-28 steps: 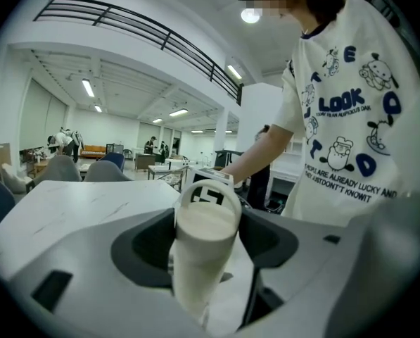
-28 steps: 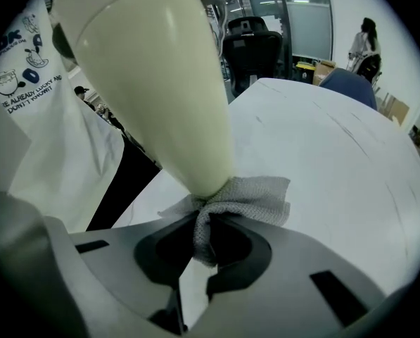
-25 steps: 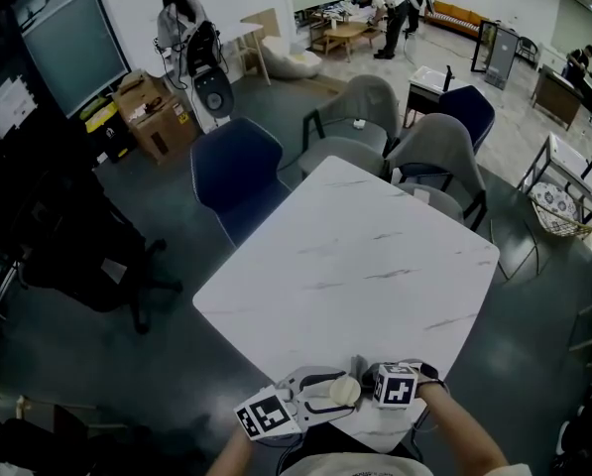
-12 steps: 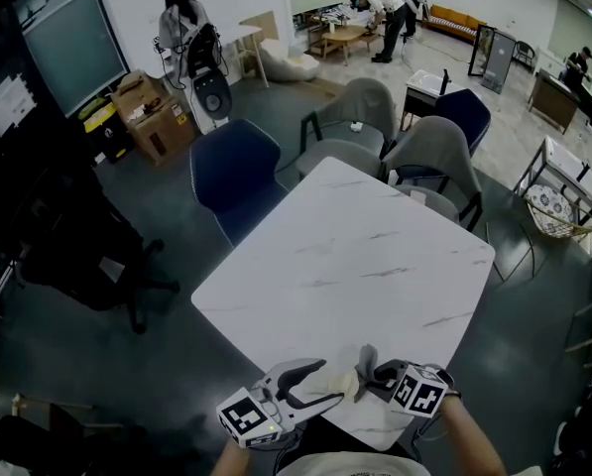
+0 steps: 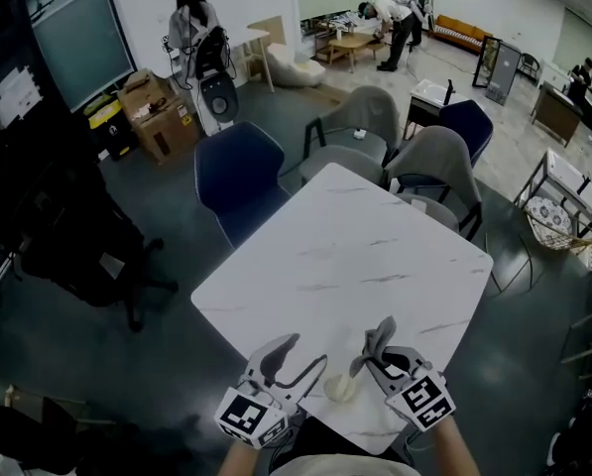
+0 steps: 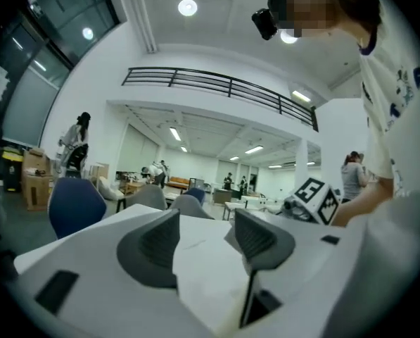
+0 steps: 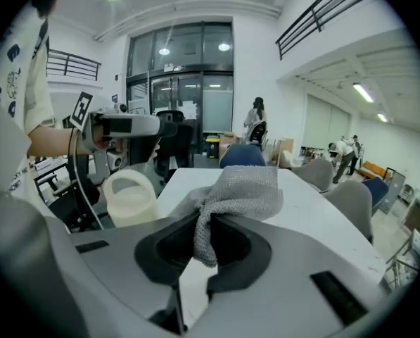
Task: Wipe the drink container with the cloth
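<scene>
While the right gripper (image 5: 378,357) clamps the cloth (image 7: 241,189), the left gripper (image 5: 303,355) gapes empty, its jaws just narrowing. The drink container (image 5: 340,389) seemingly stands between them.

Clearance: counter mostly open, 1 obstacle at the near edge

Counter (image 5: 355,256) top is free from the middle out to the far corner, so a pass over it has room. The only thing standing on it is the drink container (image 5: 339,389), at the near edge between left claw (image 5: 300,357) and right claw (image 5: 377,362), near both. The left claw's jaws have just been closing a little; they stand apart with nothing between them. The right claw's gap is taken by the cloth (image 5: 380,335), which sticks up past the tips. 1 blue chair (image 5: 238,172) and 2 grey chairs (image 5: 360,112) (image 5: 436,157) stand close along the far edges. Floor (image 5: 519,345) on the right side gives room.
</scene>
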`<action>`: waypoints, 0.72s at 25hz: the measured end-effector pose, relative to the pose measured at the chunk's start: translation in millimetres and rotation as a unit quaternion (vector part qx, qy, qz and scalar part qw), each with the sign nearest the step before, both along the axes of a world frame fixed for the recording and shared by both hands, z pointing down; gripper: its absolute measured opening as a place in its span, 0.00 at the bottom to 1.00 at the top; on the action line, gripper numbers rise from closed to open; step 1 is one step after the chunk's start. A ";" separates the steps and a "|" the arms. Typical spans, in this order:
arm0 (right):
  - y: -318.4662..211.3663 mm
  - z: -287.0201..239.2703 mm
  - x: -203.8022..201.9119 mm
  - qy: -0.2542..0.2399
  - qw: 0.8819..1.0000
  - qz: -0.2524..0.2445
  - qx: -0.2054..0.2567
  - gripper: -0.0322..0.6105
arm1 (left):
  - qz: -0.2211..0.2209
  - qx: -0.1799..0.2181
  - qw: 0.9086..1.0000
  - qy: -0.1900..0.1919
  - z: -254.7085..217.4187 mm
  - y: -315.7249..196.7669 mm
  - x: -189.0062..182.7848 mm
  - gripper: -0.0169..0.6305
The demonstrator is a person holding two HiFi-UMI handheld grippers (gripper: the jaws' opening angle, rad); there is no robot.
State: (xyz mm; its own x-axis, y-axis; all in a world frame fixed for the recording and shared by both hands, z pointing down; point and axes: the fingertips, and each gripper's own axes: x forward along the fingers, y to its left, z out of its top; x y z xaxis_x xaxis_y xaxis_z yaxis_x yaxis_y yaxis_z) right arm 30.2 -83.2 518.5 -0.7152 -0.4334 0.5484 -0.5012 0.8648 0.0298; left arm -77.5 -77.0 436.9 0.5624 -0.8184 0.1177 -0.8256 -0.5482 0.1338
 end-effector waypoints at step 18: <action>-28.5 -48.0 9.0 -0.118 0.971 0.197 0.065 0.12 | -0.128 0.002 0.991 -0.036 6.1 -14.7 -8.9 0.38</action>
State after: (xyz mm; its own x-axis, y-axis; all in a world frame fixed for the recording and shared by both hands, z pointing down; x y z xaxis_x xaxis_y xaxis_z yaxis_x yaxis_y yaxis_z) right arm 39.2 -111.7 470.5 -0.5784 -0.7534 0.3128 -0.7989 0.6007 -0.0301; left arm -86.4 -91.8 443.0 0.3274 -0.9336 0.1457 -0.9447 -0.3208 0.0674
